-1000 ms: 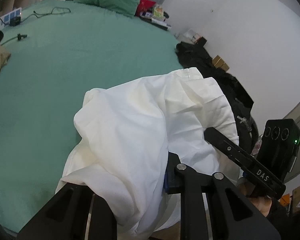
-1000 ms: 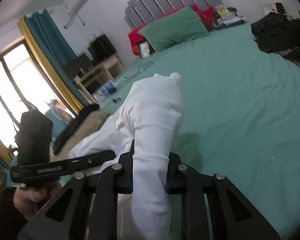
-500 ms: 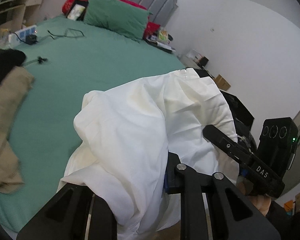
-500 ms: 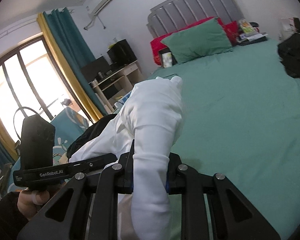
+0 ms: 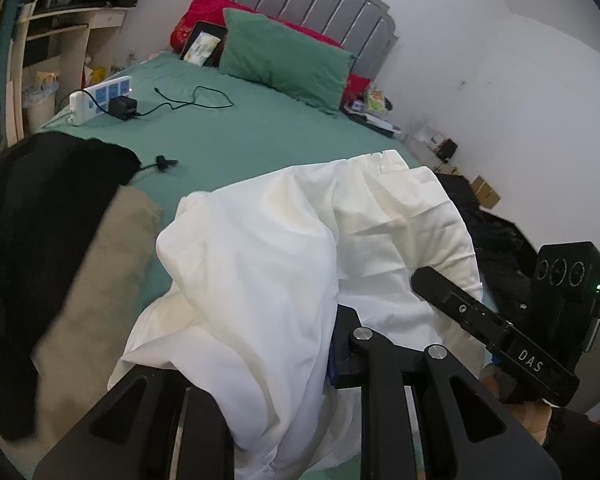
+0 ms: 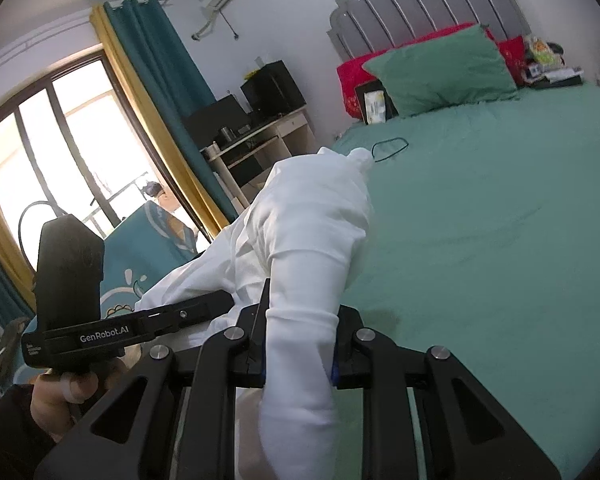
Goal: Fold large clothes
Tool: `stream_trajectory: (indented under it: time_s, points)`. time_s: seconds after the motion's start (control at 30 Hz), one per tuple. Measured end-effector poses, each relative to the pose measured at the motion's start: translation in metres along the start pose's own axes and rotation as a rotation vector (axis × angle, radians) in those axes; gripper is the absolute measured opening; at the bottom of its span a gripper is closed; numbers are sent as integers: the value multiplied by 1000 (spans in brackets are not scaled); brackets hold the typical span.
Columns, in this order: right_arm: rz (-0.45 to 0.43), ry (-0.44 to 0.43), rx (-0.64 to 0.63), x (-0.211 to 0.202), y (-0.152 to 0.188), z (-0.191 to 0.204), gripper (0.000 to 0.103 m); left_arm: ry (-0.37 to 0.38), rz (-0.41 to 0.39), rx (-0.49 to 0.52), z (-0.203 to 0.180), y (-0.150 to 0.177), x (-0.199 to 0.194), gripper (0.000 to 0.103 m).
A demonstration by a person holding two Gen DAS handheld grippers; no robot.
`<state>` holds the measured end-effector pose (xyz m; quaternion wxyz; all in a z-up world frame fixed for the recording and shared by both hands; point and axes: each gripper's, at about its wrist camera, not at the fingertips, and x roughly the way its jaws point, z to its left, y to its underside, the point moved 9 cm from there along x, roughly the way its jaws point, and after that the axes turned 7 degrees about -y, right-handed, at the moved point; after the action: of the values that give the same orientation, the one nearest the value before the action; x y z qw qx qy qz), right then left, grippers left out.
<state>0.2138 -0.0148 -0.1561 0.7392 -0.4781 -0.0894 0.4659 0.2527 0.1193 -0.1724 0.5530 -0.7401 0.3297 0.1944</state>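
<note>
White garment (image 5: 284, 264): thin, soft cotton-like cloth, bunched and creased, held up over the near edge of the green bed (image 5: 240, 140); which garment it is cannot be told.
Left wrist view, grip: left gripper (image 5: 300, 360) is nearly buried under the cloth; one black finger shows on the right with fabric running in beside it, so it looks pinched on a gathered fold, jaws close together.
Left wrist view, surroundings: a black garment (image 5: 40, 220) and a beige one (image 5: 108, 280) lie to the left, near the hanging cloth; a power strip (image 5: 100, 98) with charger cable sits further up the bed, well apart.
Right wrist view, grip: right gripper (image 6: 298, 354) is clamped on a rolled white tube of the same garment (image 6: 312, 240), pads pressing both sides; the free end droops below the jaws.
Right wrist view, span: cloth sags between this gripper and the other gripper (image 6: 112, 328), seen held in a hand at the left.
Handling: light, limp, probably slippery; it will sag and slide wherever it is unsupported.
Where to hold: likely better at flat corners or a hem than at bunched folds, so the cloth can spread out on the bed.
</note>
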Motion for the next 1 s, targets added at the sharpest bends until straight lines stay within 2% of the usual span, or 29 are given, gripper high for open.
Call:
stream_trajectory:
  time_s: [0.23,0.33,0.4,0.47,0.57,0.6,0.73,0.8,0.93,1.0]
  points:
    - [46,6,83,51,15,-33,21,-69,30,52,40,-15,45,21]
    - [81,14,141,72,28,-53,21,-82,98,-1,62,-4,79,21]
    - [118,28,185,86,43,-67,21,-99,169,-63,79,12,102,22]
    - [164,73,198,94,61,-81,23,-108,215,-107,88,22,113,27]
    - [189,83,227,92,69,-90,28,-123,226,-110,87,21,109,30]
    - [208,92,217,92,69,-90,35,-147,220,-88,86,20,105,31]
    - [274,149,153,87,70,-90,46,-231,196,11,81,19,86,31]
    - [282,173,117,81,70,-88,53,-269,170,16,83,13,70,31]
    - [315,199,88,68,72,-87,54,-258,113,-8,75,-1,41,31]
    - [327,208,79,58,73,-84,54,-221,66,-4,66,-14,31,31]
